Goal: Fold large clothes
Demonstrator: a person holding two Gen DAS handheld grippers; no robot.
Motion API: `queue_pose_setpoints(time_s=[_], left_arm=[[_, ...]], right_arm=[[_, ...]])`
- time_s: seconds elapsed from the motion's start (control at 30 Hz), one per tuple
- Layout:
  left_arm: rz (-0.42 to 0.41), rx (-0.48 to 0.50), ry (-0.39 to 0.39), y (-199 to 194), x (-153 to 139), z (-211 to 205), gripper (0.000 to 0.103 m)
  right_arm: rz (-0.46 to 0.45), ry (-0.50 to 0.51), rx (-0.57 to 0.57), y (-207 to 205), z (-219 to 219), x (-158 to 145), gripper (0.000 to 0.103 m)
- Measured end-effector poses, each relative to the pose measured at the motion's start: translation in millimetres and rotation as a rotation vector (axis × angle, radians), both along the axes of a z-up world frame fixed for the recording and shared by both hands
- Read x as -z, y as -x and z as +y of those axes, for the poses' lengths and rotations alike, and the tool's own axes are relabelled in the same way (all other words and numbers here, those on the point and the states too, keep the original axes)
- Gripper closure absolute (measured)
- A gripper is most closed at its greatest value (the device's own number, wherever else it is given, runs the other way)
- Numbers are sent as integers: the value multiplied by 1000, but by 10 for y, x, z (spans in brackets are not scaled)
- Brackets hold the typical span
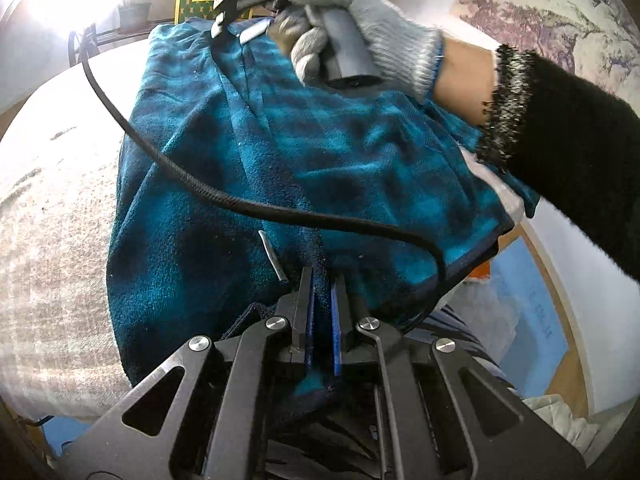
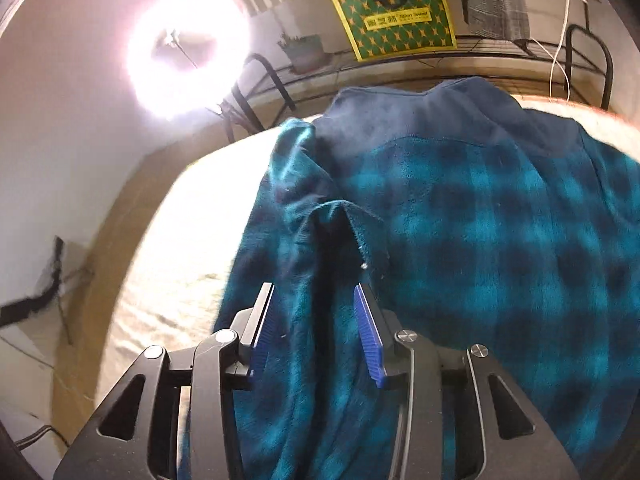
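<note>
A large teal and dark blue plaid fleece garment [image 1: 248, 152] lies on a round table with a beige cloth [image 1: 52, 208]. My left gripper [image 1: 322, 276] is shut on a dark hem of the garment near the table's near edge. In the left wrist view, a gloved hand holds the right gripper [image 1: 240, 12] at the garment's far end. In the right wrist view, the right gripper [image 2: 316, 300] has its blue pads [image 2: 370, 332] apart, with a fold of the garment [image 2: 480, 240] lying between them. The dark blue collar [image 2: 420, 120] is at the far side.
A black cable [image 1: 160, 160] drapes across the garment in the left wrist view. A bright ring light [image 2: 188, 60] glares at the far left. A black wire rack [image 2: 440, 60] with a green and yellow box [image 2: 396, 16] and a small plant [image 2: 304, 50] stands behind the table.
</note>
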State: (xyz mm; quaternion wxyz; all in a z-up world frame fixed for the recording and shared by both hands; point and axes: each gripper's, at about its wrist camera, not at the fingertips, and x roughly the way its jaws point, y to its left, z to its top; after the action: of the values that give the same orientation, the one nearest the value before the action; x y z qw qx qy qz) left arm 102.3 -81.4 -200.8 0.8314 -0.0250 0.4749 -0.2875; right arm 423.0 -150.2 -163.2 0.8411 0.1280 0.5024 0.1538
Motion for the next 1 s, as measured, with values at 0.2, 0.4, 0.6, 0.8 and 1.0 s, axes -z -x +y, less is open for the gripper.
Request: queue_pose_setpoints(time_s=[0.2, 0.4, 0.6, 0.8, 1.0], left_arm=[[0, 41, 29, 112, -112, 25, 96], [-35, 57, 68, 526, -398, 309, 96], [-53, -88, 92, 763, -532, 857, 88], [-74, -164, 27, 680, -365, 1146, 86], [-55, -149, 42, 539, -99, 1135, 74]], right_arm=[[76, 148, 48, 10, -152, 151, 64], [24, -34, 103, 241, -606, -270, 64], [-72, -197, 60, 721, -918, -871, 64], [-176, -322, 9, 1407, -1105, -1516, 64], [-184, -318, -86, 2125, -982, -1650, 54]])
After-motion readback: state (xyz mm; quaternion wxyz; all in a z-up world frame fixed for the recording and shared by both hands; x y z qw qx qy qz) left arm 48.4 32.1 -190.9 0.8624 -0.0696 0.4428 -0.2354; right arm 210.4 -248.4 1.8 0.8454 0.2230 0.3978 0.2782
